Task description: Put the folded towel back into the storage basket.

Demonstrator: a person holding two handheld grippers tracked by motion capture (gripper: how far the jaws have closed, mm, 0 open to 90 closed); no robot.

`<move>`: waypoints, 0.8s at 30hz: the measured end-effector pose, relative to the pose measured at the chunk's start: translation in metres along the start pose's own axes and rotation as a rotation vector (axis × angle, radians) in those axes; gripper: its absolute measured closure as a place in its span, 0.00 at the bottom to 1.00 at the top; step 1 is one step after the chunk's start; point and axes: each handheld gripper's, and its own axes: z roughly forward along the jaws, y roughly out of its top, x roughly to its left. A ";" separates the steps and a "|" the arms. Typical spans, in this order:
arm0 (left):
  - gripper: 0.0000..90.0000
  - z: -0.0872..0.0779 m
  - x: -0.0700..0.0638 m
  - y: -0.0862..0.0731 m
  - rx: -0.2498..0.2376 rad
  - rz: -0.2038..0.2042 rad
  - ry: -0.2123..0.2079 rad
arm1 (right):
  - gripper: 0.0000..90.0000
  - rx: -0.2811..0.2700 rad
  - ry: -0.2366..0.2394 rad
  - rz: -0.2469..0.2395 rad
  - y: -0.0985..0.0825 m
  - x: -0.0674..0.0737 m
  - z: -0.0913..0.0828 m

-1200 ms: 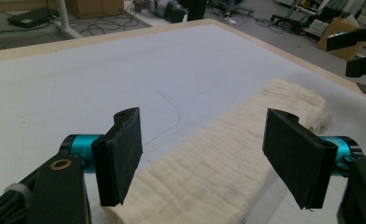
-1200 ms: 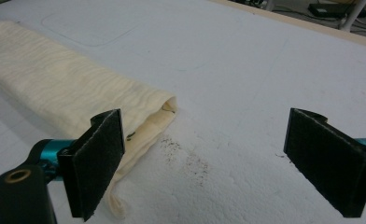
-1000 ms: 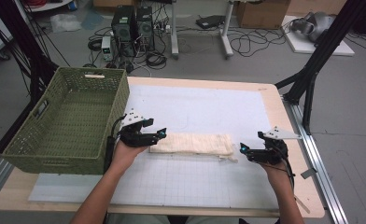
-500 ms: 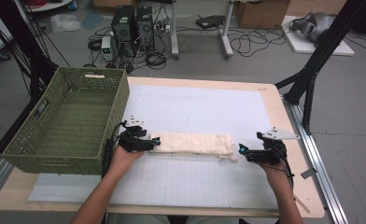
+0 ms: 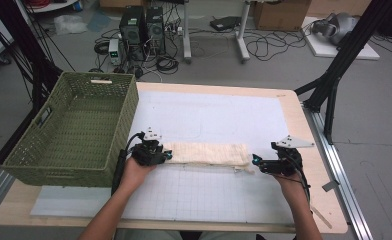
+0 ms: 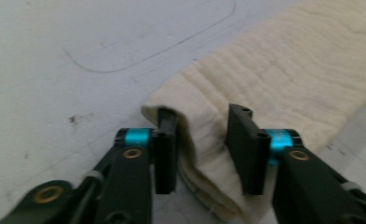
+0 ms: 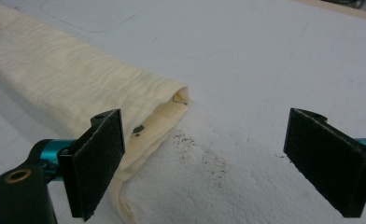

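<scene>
the folded cream towel lies on the white mat, just right of the green basket, which i take as the landmark. its long axis runs sideways, straight away from the basket's right wall, one short end pointing at the basket and the other away from it. the left gripper sits at the basket-side end; its jaws have just been closing, and in the left gripper view they stand either side of the towel's folded corner, the left pad touching the cloth. i cannot tell whether the right pad presses on it yet. the right gripper waits at the end far from the basket, jaws wide apart around nothing; in the right gripper view the towel's open end lies just beside its left pad.

to do this well, i'd say the left pinch should take all the layers at once, low and near the edge. the right should move in over the far end and close on the whole stack too, so neither end sags or unfolds when both lift.
</scene>
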 end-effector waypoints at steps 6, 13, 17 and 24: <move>0.87 0.000 -0.001 -0.006 -0.041 -0.024 -0.026 | 0.13 0.014 0.013 0.011 0.002 0.007 0.009; 0.89 -0.001 0.000 -0.006 -0.046 -0.042 -0.030 | 0.17 0.040 0.027 0.036 0.004 0.015 0.021; 0.89 -0.002 0.000 -0.007 -0.048 -0.049 -0.033 | 0.31 0.062 0.047 0.047 0.003 0.019 0.026; 0.89 -0.002 0.000 -0.008 -0.053 -0.053 -0.031 | 0.50 0.102 0.071 0.058 -0.001 0.025 0.035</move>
